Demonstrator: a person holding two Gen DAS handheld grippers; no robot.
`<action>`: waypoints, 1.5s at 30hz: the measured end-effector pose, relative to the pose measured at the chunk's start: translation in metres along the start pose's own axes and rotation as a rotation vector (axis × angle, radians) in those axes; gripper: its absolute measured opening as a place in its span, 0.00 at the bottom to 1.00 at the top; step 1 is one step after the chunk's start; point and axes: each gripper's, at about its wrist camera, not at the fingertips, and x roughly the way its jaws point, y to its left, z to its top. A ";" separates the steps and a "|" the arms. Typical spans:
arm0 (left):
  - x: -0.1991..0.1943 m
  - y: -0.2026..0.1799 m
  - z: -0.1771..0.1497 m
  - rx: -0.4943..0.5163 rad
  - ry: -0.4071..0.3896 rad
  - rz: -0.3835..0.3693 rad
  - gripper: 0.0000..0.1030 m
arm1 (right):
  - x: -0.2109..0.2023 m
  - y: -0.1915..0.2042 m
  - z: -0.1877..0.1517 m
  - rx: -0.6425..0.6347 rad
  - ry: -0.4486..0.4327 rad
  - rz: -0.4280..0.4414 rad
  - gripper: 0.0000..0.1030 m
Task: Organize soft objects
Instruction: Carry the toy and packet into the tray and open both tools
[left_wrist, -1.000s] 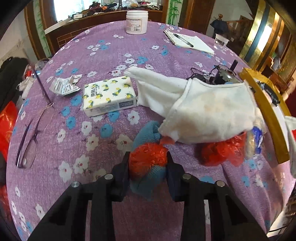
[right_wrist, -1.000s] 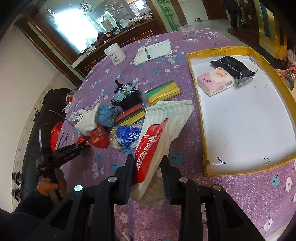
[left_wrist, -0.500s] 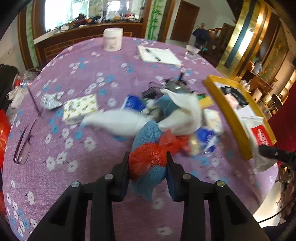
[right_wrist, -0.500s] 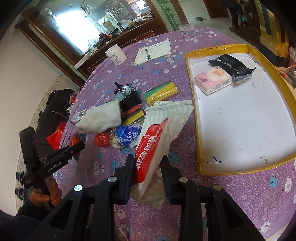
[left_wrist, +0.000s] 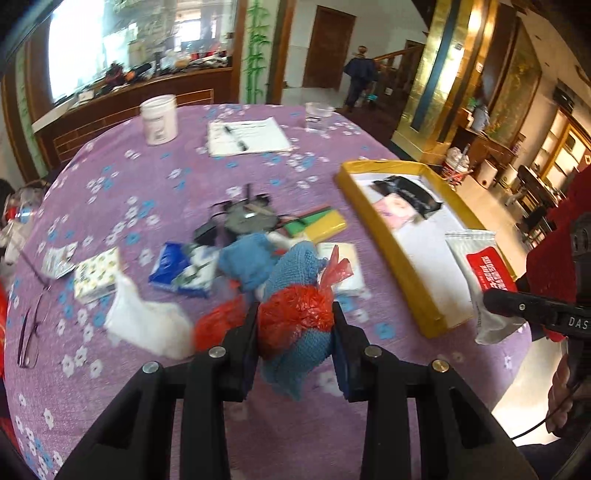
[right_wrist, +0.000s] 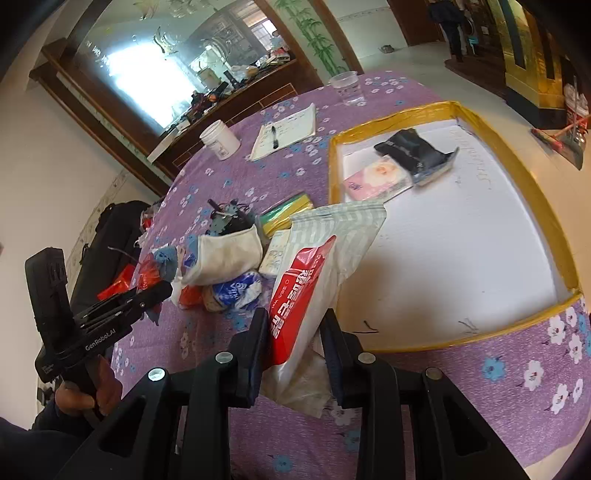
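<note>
My left gripper (left_wrist: 295, 332) is shut on a blue knitted cloth (left_wrist: 295, 269) with a red plastic bag (left_wrist: 295, 317) bunched around it, lifted above the table. My right gripper (right_wrist: 295, 339) is shut on a red-and-white striped packet (right_wrist: 314, 266), which hangs over the near left corner of the yellow-rimmed tray (right_wrist: 535, 184). In the tray lie a pink tissue pack (right_wrist: 376, 177) and a black pouch (right_wrist: 417, 151). On the purple tablecloth a white cloth (left_wrist: 147, 325) lies loose beside another red bag (left_wrist: 218, 325). The left gripper also shows in the right wrist view (right_wrist: 162, 291).
A pile in the table's middle holds a blue pack (left_wrist: 173, 269), yellow-green sponges (left_wrist: 321, 225), a black gadget (left_wrist: 247, 218) and a white tissue pack (left_wrist: 343, 269). Further back stand a white jar (left_wrist: 159, 118), a notepad with pen (left_wrist: 247, 136) and a cup (left_wrist: 317, 114). Glasses (left_wrist: 33, 325) lie left.
My left gripper has lifted the blue cloth and red bag and swung right toward the tray; the white cloth dropped off onto the table. The right gripper carried its packet over the tray's corner.
</note>
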 end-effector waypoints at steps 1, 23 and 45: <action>0.001 -0.005 0.002 0.009 -0.001 -0.003 0.32 | -0.003 -0.004 0.001 0.009 -0.003 0.000 0.30; 0.067 -0.135 0.051 0.121 0.068 -0.123 0.32 | -0.033 -0.103 0.052 0.072 -0.029 -0.095 0.30; 0.177 -0.182 0.067 0.046 0.202 -0.056 0.32 | 0.073 -0.153 0.180 -0.096 0.096 -0.209 0.30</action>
